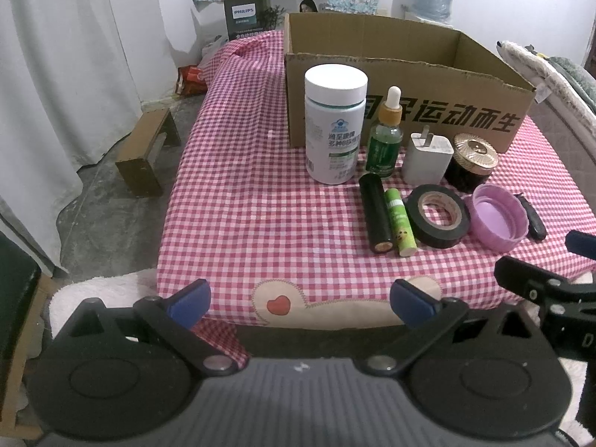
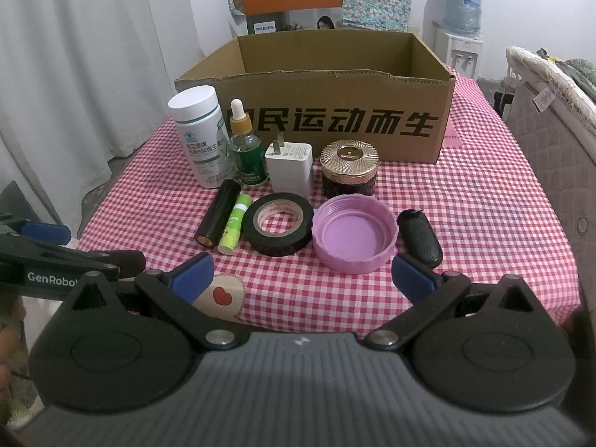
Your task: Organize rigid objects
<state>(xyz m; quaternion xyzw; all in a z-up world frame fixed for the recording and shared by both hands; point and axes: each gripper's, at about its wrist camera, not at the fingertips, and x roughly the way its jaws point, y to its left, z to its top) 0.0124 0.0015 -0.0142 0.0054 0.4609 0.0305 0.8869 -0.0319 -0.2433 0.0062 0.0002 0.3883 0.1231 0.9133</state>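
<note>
The tablecloth (image 2: 465,223) was pink-and-white gingham, the box (image 2: 335,119) brown with black lettering. The bottle (image 2: 201,138) was white, the dropper (image 2: 247,149) green, the tape (image 2: 281,229) black, the cap (image 2: 354,238) lilac, the jar (image 2: 349,171) seemingly dark under gold.

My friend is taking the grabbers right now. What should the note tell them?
Left gripper: open, holding nothing, hovering at the near table edge.
Right gripper: open, holding nothing, just short of the purple lid.
Back row, by the cardboard box: white bottle, dropper bottle, white charger, gold-lidded jar.
Front row: black tube, green stick, black tape roll, purple lid, black key fob.
Done: nothing; what shows of the box's inside is bare.
Left: likely moving all nine items into the box.
</note>
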